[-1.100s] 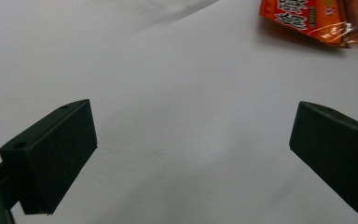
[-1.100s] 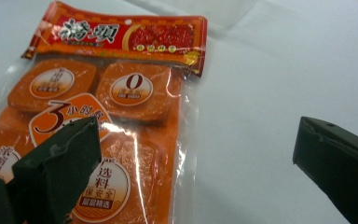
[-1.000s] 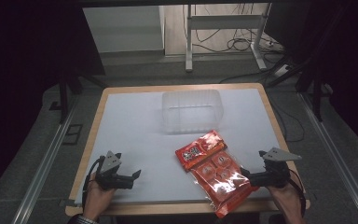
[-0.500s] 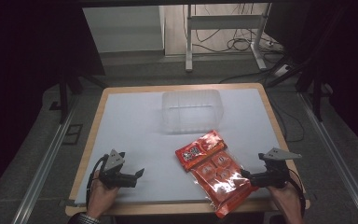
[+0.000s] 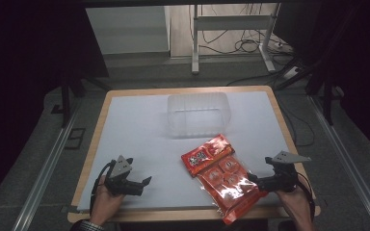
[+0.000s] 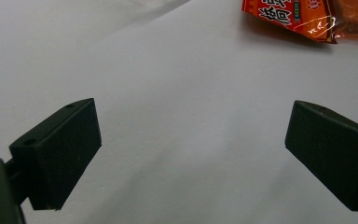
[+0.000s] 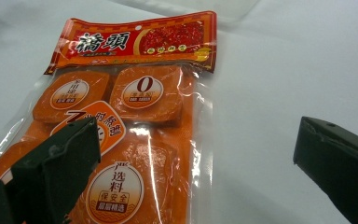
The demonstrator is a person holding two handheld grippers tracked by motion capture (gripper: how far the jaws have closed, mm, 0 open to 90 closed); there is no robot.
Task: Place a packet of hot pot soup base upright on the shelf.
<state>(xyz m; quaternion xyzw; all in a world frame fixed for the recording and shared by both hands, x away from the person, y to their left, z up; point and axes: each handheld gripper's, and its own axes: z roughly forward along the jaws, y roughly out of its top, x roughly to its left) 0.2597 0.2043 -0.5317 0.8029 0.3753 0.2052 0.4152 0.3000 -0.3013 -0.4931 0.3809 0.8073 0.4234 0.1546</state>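
On matte white table (image 5: pixel 139 130), glossy orange snack packet (image 5: pixel 224 180), clear ribbed tub (image 5: pixel 197 114)

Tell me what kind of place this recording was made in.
Probably a lab or workshop set up for recording, not a home: a white-topped table with wooden edging, floor rails on both sides, loose cables around a metal stand behind it, and dark surroundings.
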